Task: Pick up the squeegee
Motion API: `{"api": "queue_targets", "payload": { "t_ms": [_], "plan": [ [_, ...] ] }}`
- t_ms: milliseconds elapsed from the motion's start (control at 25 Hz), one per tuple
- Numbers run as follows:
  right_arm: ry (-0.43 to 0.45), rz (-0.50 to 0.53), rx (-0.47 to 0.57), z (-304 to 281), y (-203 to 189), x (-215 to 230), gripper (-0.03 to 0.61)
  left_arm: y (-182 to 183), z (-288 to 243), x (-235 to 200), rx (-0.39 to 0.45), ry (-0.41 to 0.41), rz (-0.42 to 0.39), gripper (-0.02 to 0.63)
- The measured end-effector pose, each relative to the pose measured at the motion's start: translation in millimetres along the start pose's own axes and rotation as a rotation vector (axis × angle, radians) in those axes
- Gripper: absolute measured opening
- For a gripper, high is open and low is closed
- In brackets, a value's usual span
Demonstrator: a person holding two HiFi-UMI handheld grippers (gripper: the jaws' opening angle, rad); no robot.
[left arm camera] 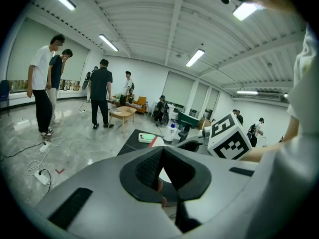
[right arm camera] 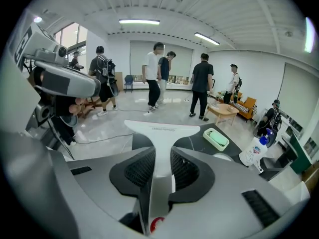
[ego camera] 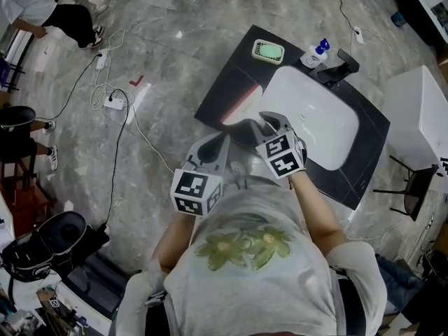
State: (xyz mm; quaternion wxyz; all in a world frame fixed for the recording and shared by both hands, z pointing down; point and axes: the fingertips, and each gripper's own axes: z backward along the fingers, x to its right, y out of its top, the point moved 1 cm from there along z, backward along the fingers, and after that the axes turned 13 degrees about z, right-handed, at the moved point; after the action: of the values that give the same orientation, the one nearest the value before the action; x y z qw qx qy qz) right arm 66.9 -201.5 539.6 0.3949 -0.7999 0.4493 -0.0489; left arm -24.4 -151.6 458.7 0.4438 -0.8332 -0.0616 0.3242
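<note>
Squeegee (right arm camera: 162, 129) handle clamped between the jaws of the right gripper (right arm camera: 162, 156), a person stands at a black counter (ego camera: 222, 82) with a white sink (ego camera: 315, 114) set into it. The tool's wide white blade points away from the gripper and hangs over the counter's near corner, apart from the surface as far as the right gripper view shows. In the head view the blade (ego camera: 241, 107) shows as a pale, red-edged shape just ahead of the right gripper (ego camera: 260, 121).

The left gripper (left arm camera: 160, 151) waits just beside its partner with its jaw tips together and nothing between them.

The pick-up looks nearly complete. To finish it well, the grip on the slim handle should stay firm and centred, since the long blade could lever the tool round in the pads. The wrist is best held steady so the blade rides level. The blade should also stay clear of the green soap dish (right arm camera: 217, 138) and the soap bottle (right arm camera: 254, 151) on the counter's far side.
</note>
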Motion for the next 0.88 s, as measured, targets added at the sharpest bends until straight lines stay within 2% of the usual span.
{"api": "queue_targets", "payload": {
  "t_ms": [440, 880],
  "plan": [
    [-0.081, -0.002, 0.089, 39.8, 27.9, 11.1, 0.103, -2.9, 0.8, 11.1, -0.007, -0.030, -0.023, 0.009],
    [-0.123, -0.007, 0.189, 80.6, 57.5, 14.9, 0.103, -2.8, 1.3, 27.0, -0.002, -0.061, -0.052, 0.009]
  ]
}}
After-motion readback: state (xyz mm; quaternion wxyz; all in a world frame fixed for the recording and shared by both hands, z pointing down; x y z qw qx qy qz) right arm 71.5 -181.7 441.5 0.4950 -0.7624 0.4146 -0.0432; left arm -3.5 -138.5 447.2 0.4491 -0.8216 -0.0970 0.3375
